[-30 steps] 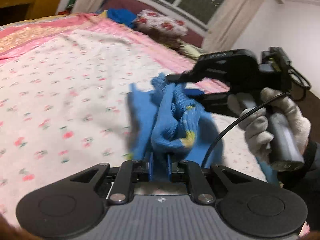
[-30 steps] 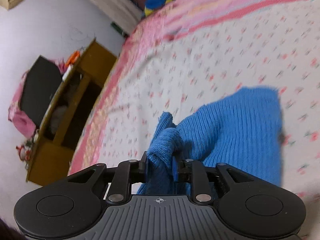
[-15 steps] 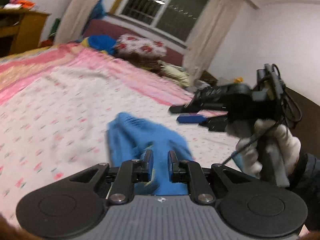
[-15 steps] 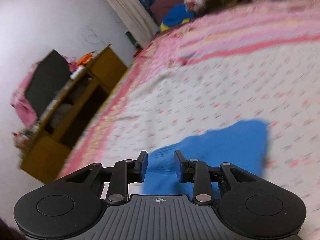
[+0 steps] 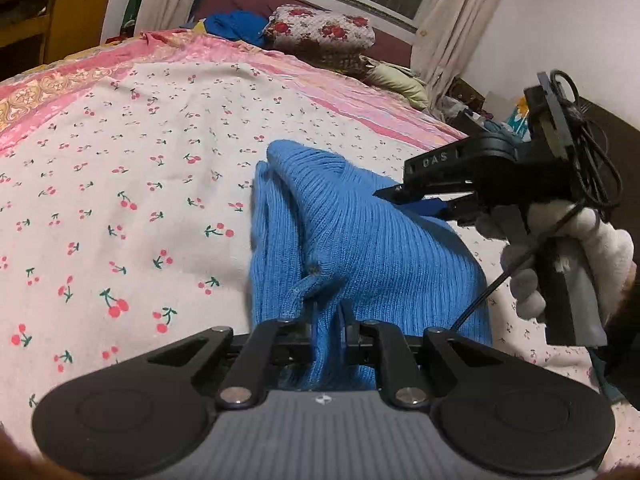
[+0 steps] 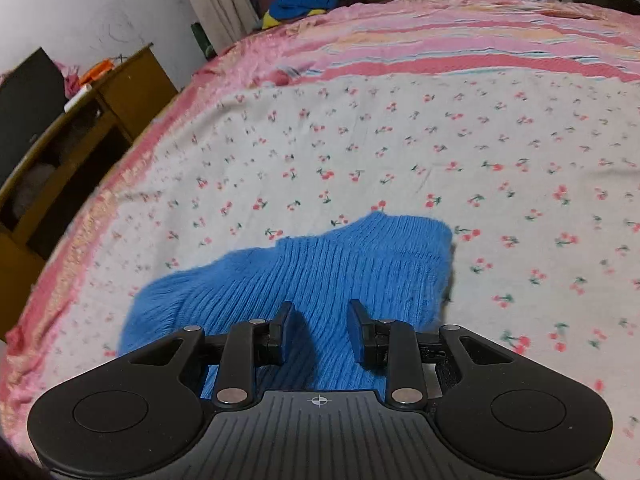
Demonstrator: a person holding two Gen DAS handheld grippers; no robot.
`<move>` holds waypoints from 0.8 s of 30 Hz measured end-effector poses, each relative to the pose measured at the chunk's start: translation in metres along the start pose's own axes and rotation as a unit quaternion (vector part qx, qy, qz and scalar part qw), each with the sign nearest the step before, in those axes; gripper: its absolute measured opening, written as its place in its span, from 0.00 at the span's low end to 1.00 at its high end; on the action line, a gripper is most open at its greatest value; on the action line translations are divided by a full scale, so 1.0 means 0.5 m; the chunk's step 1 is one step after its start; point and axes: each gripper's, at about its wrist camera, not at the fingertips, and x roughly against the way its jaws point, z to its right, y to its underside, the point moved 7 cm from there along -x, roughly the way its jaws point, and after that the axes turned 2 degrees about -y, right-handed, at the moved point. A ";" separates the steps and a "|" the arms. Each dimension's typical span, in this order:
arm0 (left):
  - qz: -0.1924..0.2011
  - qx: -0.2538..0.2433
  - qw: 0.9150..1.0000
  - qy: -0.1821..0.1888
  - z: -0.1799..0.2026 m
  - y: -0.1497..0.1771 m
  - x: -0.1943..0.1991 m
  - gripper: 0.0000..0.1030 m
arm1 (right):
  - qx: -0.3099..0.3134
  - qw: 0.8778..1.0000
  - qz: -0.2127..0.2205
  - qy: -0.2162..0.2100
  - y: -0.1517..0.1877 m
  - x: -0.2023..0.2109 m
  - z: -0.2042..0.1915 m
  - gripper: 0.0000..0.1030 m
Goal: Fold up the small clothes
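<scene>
The right gripper is standing spread, having let go, while the left gripper is pinching the blue knit garment lying lower centre, the fold landing.

Garment: a blue ribbed knit is spread on the cherry-print bedsheet.
Right gripper: held over the knit's near part, jaws parted.
Far left: a wooden cabinet is seen.
</scene>
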 end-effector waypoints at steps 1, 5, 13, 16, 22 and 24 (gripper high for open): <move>0.000 0.000 1.000 0.000 -0.001 0.002 0.001 0.20 | 0.000 1.000 0.003 0.005 -0.003 0.001 -0.002 0.28; 0.000 0.009 1.000 0.008 -0.001 0.009 0.009 0.20 | -0.046 0.996 0.066 -0.025 -0.036 0.082 0.027 0.28; 0.001 0.002 1.000 0.007 -0.004 0.002 -0.003 0.20 | -0.146 0.989 0.011 -0.039 -0.006 0.065 0.143 0.50; 0.001 0.000 1.000 0.006 -0.003 0.003 -0.004 0.20 | -0.155 0.987 0.007 -0.043 0.004 0.021 0.131 0.42; 0.004 0.009 1.000 0.003 -0.005 0.003 0.004 0.20 | -0.100 0.995 0.016 0.021 -0.025 -0.012 0.100 0.28; 0.016 0.004 1.000 0.003 0.000 0.000 0.022 0.20 | -0.051 0.997 0.027 0.047 -0.026 0.012 0.081 0.29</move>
